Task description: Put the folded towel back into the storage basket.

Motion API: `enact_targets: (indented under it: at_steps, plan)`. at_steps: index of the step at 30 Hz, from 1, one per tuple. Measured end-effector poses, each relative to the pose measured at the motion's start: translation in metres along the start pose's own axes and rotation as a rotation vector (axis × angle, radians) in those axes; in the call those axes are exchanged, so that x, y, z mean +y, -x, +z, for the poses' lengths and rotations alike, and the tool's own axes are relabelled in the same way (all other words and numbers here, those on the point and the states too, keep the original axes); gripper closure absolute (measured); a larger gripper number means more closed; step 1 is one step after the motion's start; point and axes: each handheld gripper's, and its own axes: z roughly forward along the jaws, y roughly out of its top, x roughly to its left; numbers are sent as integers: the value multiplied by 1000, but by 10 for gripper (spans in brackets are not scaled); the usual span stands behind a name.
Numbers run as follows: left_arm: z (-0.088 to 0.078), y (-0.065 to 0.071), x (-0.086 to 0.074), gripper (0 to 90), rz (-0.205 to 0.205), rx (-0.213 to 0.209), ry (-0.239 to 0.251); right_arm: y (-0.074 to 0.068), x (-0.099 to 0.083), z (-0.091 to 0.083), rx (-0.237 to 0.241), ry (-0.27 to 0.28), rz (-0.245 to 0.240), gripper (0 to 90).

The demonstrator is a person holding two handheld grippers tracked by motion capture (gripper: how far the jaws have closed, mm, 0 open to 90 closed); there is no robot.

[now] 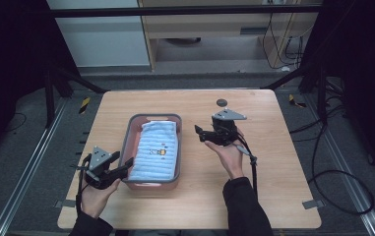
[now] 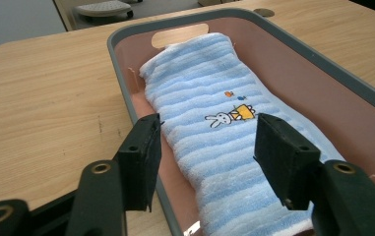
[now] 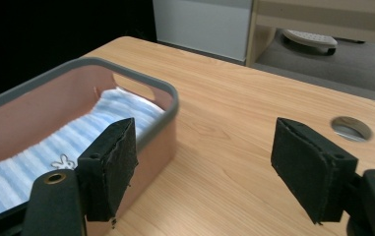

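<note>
Blue striped towel (image 1: 154,150) lies folded in pink basket (image 1: 175,147) w/ grey rim, mid-table (image 1: 273,162). Left gripper (image 1: 126,164) at basket's near-left corner, jaws apart, nothing clamped. Right gripper (image 1: 198,132) just right of basket, jaws apart, empty.

A light wooden table (image 1: 273,196) takes up the middle of the frame, with a round grommet hole (image 1: 221,102) near its far edge. Beyond it, at upper centre, stands a pale wooden cabinet (image 1: 214,24); black cables (image 1: 342,187) trail across the grey floor at right.
</note>
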Motion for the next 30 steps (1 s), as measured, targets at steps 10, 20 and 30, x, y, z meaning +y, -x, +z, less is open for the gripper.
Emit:
enact_targets:
  at_steps: [10, 20, 30]
  plan:
    - [-2, -8, -1, 344, 15, -2, 36, 27, -18, -42, -38, 9, 19, 225]
    - [-6, -25, -4, 329, 2, 34, 48, 51, -53, -72, -81, -29, 12, 212]
    - [-12, -44, -11, 324, -16, 88, 34, 79, -81, -102, -131, -53, 43, 218]
